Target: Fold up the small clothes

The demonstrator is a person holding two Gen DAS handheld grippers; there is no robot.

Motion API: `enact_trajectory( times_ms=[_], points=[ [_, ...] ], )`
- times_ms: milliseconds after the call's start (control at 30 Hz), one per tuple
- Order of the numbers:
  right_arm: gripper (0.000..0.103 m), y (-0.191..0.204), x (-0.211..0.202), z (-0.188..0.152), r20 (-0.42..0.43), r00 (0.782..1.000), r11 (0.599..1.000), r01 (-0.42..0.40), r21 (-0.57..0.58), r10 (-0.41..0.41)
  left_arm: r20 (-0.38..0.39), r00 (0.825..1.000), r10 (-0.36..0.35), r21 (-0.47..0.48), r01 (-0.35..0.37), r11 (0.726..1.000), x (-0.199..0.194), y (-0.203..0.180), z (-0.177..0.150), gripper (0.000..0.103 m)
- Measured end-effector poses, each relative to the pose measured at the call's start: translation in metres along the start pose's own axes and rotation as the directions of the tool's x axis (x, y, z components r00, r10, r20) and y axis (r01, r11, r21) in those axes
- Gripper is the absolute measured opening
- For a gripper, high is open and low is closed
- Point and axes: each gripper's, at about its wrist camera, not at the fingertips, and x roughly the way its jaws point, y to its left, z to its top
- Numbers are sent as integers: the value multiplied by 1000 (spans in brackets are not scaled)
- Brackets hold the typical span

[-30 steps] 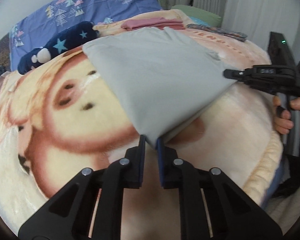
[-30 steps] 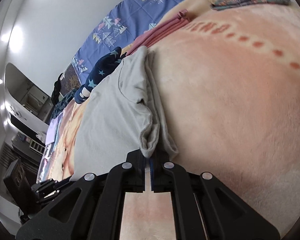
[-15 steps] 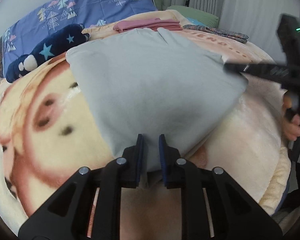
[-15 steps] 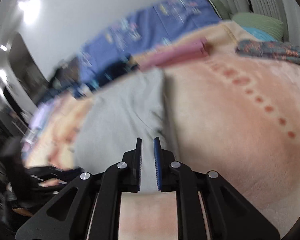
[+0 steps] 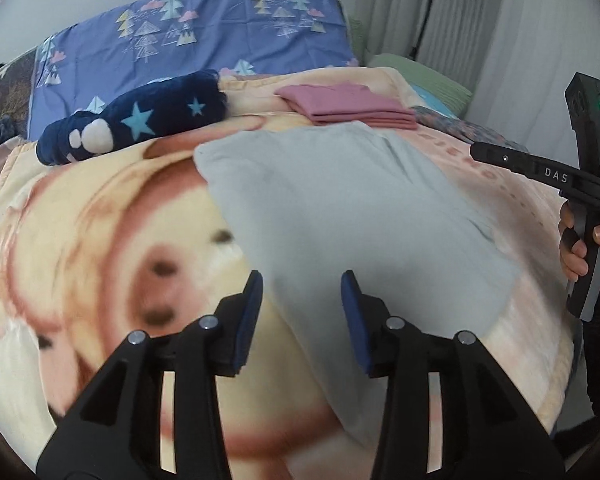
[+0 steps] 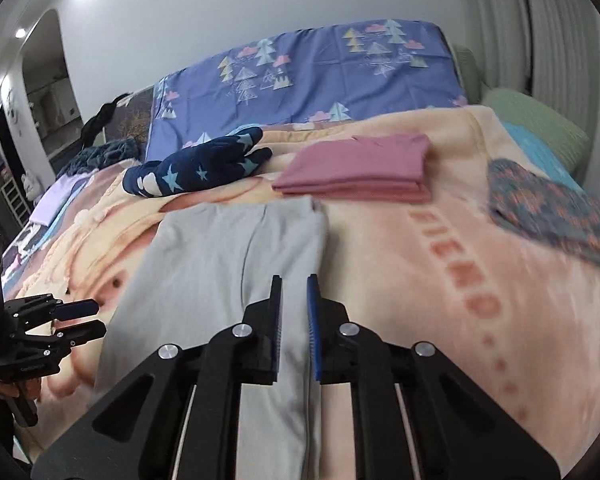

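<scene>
A light grey garment lies folded flat on the peach cartoon blanket. My left gripper hovers over its near left edge with the jaws opening; nothing is pinched between the blue pads. In the right wrist view the same grey garment lies under and beyond my right gripper. The right jaws are opening, a narrow gap apart and holding nothing. The right gripper also shows at the right edge of the left view, held in a hand. The left gripper shows at the far left of the right view.
A folded pink stack lies just behind the grey garment. A navy star-print plush is to its left and a patterned cloth to its right. Behind them stand a blue tree-print pillow and a green pillow.
Both grippers let go of the grey garment's corners, their jaws parted, and both drew back and up. The garment now lies flat on the blanket.
</scene>
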Motion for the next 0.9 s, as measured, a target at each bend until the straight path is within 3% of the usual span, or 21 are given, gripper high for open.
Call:
enact_trajectory(
  times_ms=[100,267,467,667,733,867,900],
  points=[
    [25,-9,35,25,-52,997,998,-56,36,58,-13,1000,13,-50,-14,999,16,21,17,53],
    [26,-26,76,49,-90,993,994,-64,83,71,-39,998,-53,-181,45,982,52,70,49,54],
    [26,-56,102,47,-75,987,973,-122,198,139,-31,989,-143,-331,125,935,87,110,67,53],
    [27,-64,119,48,-91,976,960,-174,220,198,-32,978,-206,-353,182,918,113,114,78,42],
    [40,-61,118,53,-79,976,960,-183,213,204,-24,980,-197,-342,177,923,118,113,85,40],
    [40,-49,128,61,-115,975,973,-173,150,191,-20,986,-167,-294,154,943,118,107,94,36],
    [39,-45,133,61,-129,979,982,-139,128,156,-18,988,-155,-279,144,949,117,106,95,30]
  ],
)
